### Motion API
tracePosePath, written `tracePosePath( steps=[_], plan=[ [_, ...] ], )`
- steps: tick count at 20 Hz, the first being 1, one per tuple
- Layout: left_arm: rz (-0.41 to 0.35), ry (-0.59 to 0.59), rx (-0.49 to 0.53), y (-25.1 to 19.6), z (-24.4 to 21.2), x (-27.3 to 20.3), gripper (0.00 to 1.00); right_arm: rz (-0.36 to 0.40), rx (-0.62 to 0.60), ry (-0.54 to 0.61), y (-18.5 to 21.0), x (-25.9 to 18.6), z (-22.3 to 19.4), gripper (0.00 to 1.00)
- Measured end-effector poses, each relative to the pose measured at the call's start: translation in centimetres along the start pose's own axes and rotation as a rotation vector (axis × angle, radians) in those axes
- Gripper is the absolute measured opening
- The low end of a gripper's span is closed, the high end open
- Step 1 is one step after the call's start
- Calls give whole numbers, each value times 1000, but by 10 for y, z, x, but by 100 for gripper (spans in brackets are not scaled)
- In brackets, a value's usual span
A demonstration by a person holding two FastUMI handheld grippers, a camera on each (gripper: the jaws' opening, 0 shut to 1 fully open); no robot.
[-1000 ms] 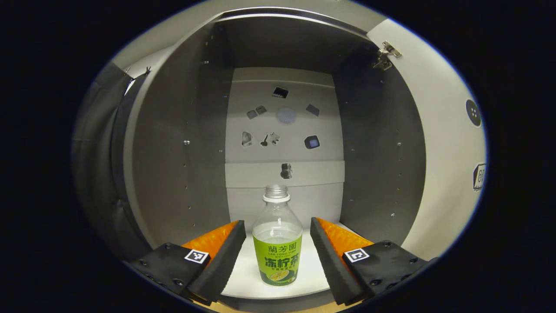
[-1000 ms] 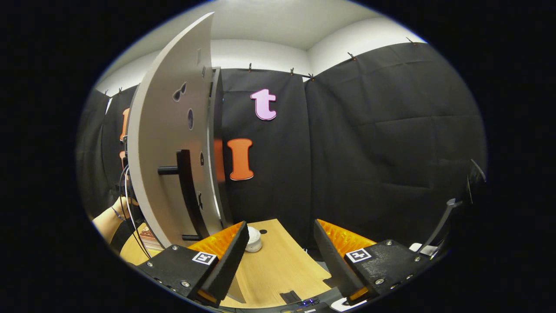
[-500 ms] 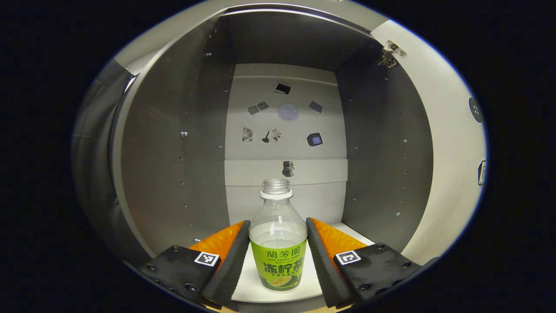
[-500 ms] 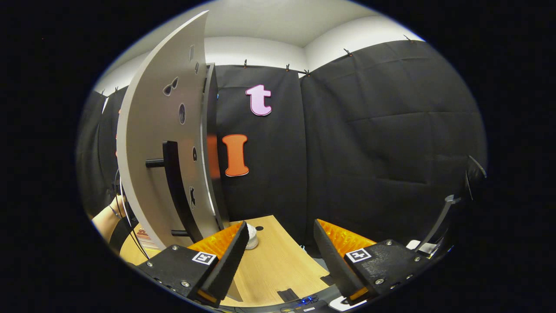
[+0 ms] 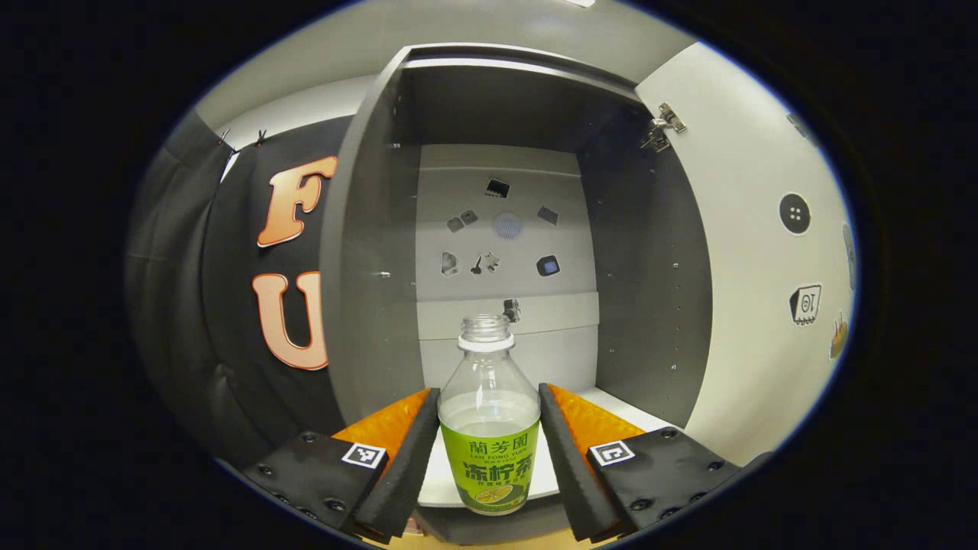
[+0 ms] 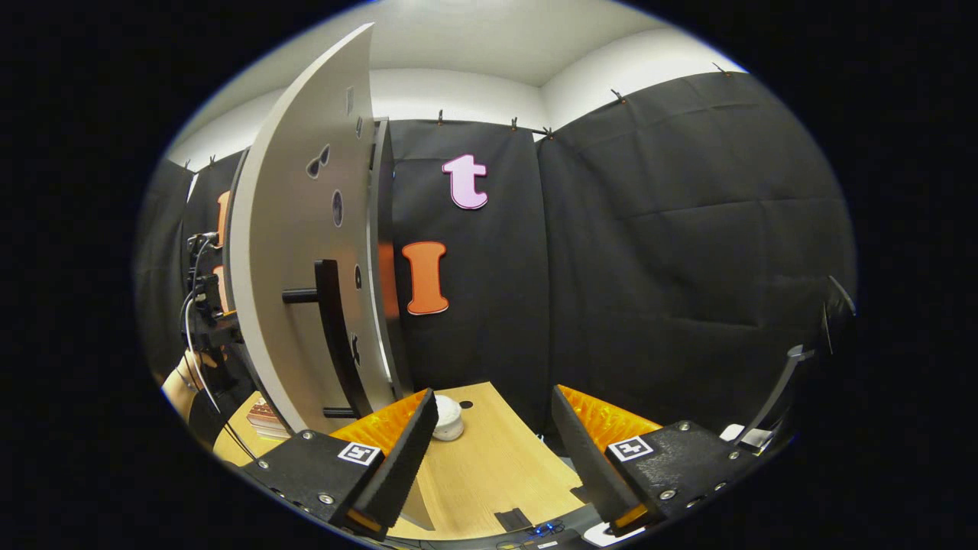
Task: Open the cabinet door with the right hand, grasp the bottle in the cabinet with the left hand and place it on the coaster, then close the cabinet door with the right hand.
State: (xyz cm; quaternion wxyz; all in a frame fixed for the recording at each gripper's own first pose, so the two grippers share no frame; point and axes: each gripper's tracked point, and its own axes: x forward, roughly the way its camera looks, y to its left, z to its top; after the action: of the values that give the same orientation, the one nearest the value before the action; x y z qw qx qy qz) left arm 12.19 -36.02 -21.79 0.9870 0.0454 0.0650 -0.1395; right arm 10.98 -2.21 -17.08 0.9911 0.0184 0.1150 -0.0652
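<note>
A clear bottle [image 5: 489, 428] with a green label and no cap stands upright between the fingers of my left gripper [image 5: 487, 393], which is shut on it; both pads press its sides. It is held at the front edge of the open grey cabinet [image 5: 642, 267], its base over the white shelf's lip. The cabinet door [image 5: 756, 252] is swung wide to the right. In the right gripper view the same door [image 6: 290, 252] stands edge-on at the left with its black handle [image 6: 332, 336]. My right gripper [image 6: 493, 401] is open, holding nothing, to the right of the door.
A wooden table [image 6: 497, 473] lies below my right gripper, with a small white round object [image 6: 447, 418] on it. A flat patterned thing [image 6: 263, 416] lies under the door. A hand [image 6: 187, 378] shows behind the door. Stickers dot the cabinet's back wall [image 5: 497, 229].
My left gripper shut on the bottle, then drew back out of the cabinet with it, so the booth wall now shows at the left. The right gripper has barely shifted.
</note>
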Motion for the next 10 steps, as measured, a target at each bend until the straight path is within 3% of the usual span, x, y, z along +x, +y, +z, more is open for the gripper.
tracePosePath(
  steps=[1,5,6,10],
  plan=[
    [6,0,8,6,-1,-10,82,5,1,-4,1,-1,0,98],
    [31,13,15,30,-14,-46,80,29,4,-9,6,-4,1,98],
    [38,17,11,37,-17,-53,81,36,3,-8,7,-4,0,93],
    [68,38,-4,64,-38,-88,82,65,-5,-3,12,-8,-2,93]
  ],
)
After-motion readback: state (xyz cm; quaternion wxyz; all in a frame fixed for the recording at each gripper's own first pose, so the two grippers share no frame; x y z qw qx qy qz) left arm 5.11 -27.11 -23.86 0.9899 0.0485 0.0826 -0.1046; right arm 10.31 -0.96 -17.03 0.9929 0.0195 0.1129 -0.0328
